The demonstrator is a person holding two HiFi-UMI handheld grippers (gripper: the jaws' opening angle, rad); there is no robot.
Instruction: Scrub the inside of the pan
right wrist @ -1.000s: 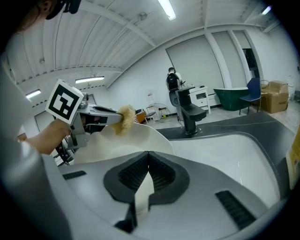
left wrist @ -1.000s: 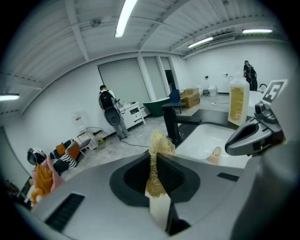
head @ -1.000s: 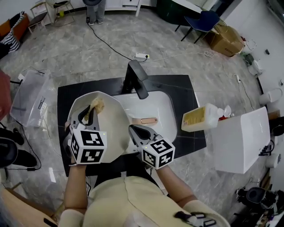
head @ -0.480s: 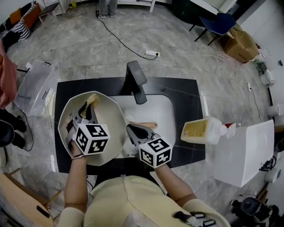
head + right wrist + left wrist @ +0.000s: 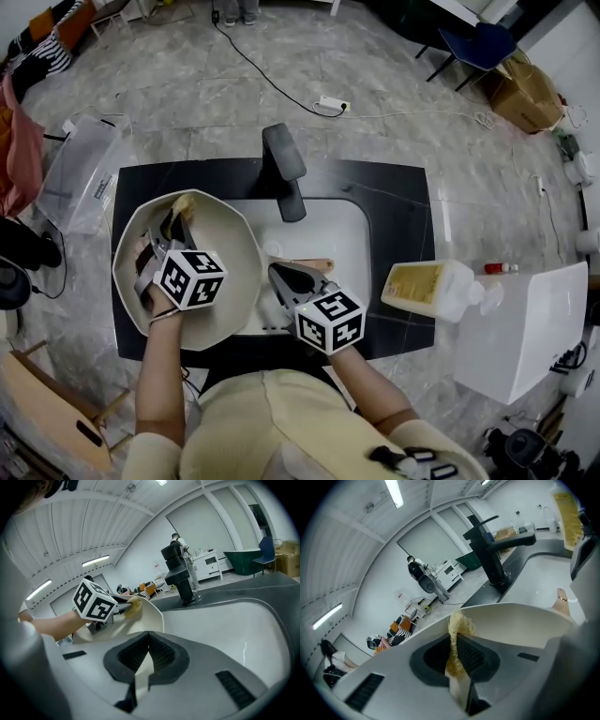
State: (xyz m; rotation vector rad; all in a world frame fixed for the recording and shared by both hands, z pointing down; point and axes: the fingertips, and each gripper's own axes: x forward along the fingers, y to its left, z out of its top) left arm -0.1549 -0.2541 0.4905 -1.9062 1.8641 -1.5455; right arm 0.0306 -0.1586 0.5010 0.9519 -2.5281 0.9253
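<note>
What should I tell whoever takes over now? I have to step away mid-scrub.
Left gripper: shut on the yellow scrub sponge, which sits at the far inner wall of the cream pan.
Right gripper: shut on the pan's near rim, holding it at the left edge of the white sink, by the black faucet.
A soap bottle lies on the counter to the right.
Done: scrubbing is under way; the inside shows no obvious dirt, and how much is covered cannot be told.
Left: probably work the sponge over the rest of the inside.
</note>
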